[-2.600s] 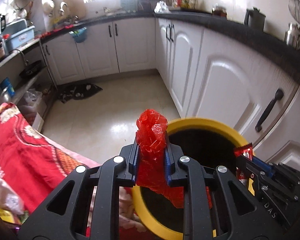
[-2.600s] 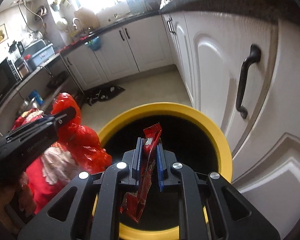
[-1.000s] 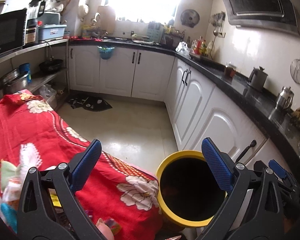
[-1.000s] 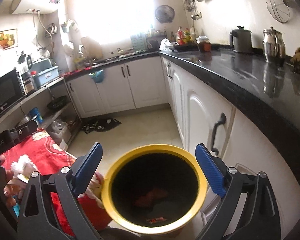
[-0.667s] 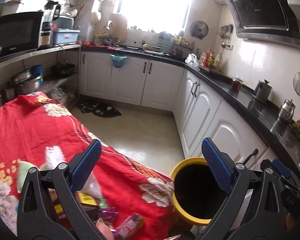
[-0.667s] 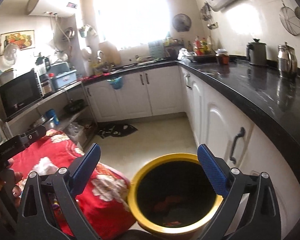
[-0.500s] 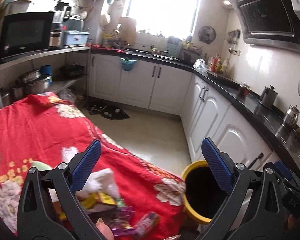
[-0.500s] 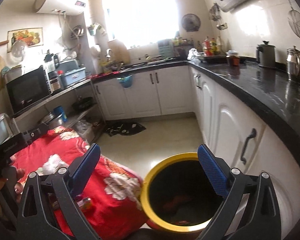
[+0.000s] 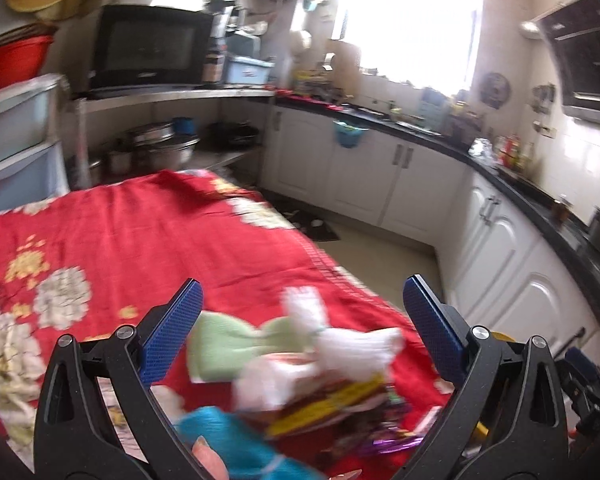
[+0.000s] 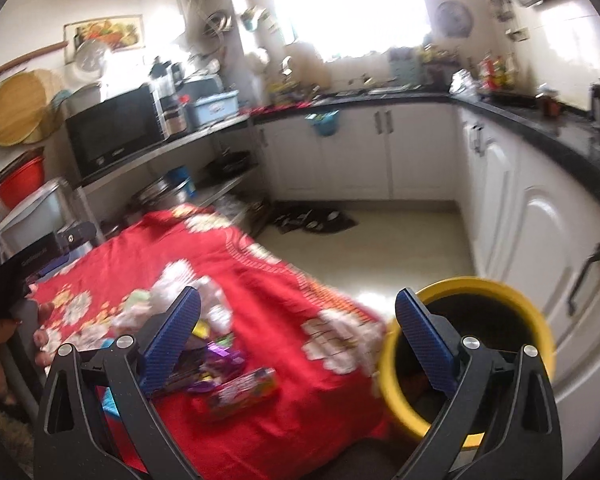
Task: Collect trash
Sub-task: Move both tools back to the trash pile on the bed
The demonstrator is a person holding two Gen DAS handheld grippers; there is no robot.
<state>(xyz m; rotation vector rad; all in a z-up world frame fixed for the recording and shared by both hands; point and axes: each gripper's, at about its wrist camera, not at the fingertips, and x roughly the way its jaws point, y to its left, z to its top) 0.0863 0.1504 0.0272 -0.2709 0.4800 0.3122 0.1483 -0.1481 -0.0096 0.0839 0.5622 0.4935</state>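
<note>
Left gripper (image 9: 300, 328) gaping wide, holding nothing, hovering over trash pile (image 9: 324, 376) on red floral cloth (image 9: 148, 240). Right gripper (image 10: 298, 330) also spread wide, empty, pointing between pile and yellow bin (image 10: 504, 288), which is standing just beside cloth's edge. Pile looking blurred: probably crumpled tissue, foil wrappers. Likely light, soft, slippery; pinching raised crumpled fold seems best. White cabinets (image 10: 388, 152) lying beyond cloth.

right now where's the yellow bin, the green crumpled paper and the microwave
yellow bin (image 10: 534, 312): right wrist view, on its yellow rim at the right side.
green crumpled paper (image 9: 224, 342): left wrist view, on its middle, between the open fingers.
microwave (image 10: 114, 138): right wrist view, on its dark door.
</note>
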